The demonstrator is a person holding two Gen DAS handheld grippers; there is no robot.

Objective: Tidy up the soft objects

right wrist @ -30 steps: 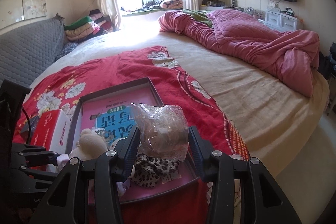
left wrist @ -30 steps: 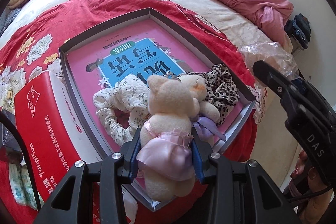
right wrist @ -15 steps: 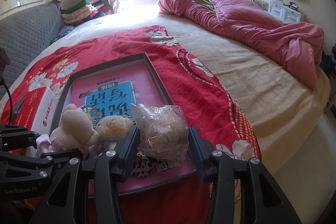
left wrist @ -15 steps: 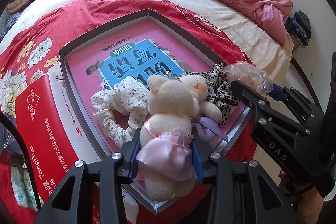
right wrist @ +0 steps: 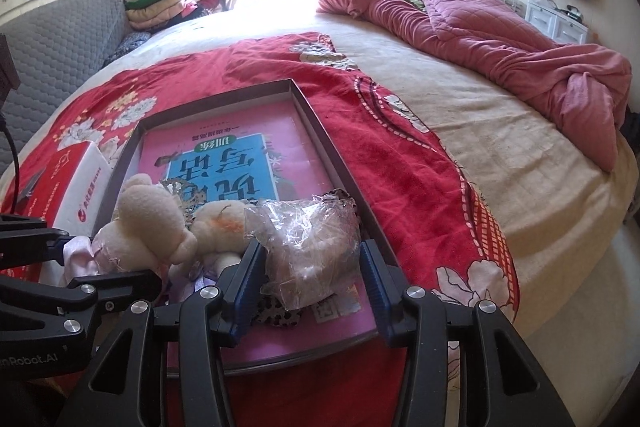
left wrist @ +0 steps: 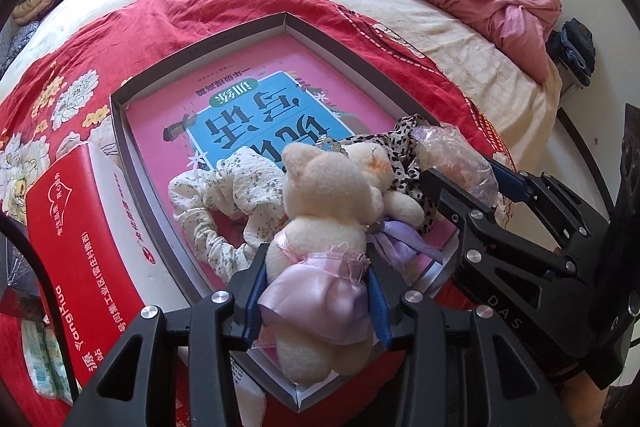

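Note:
A cream plush bear in a pink dress (left wrist: 324, 195) hangs just above the near end of a shallow grey tray (left wrist: 200, 43), and my left gripper (left wrist: 316, 279) is shut on its skirt. Behind it in the tray lie a second bear with a purple ribbon (left wrist: 376, 167), a floral scrunchie (left wrist: 224, 195) and a leopard-print cloth (left wrist: 404, 139). My right gripper (right wrist: 310, 259) is shut on a crinkled clear plastic bag (right wrist: 308, 235) with something brownish inside. The bag is low over the tray's near right corner (right wrist: 320, 131), right beside the bears (right wrist: 148, 219).
A pink and blue book lines the tray floor (left wrist: 260, 95). A red and white tissue box (left wrist: 80, 247) lies left of the tray on the red floral blanket (right wrist: 392, 147). A crumpled pink quilt (right wrist: 500, 39) covers the bed's far right; the bed edge drops off at right.
The right gripper with the plastic bag has come down and in toward the tray's near right corner, beside the bears. The left gripper and its bear have stayed put.

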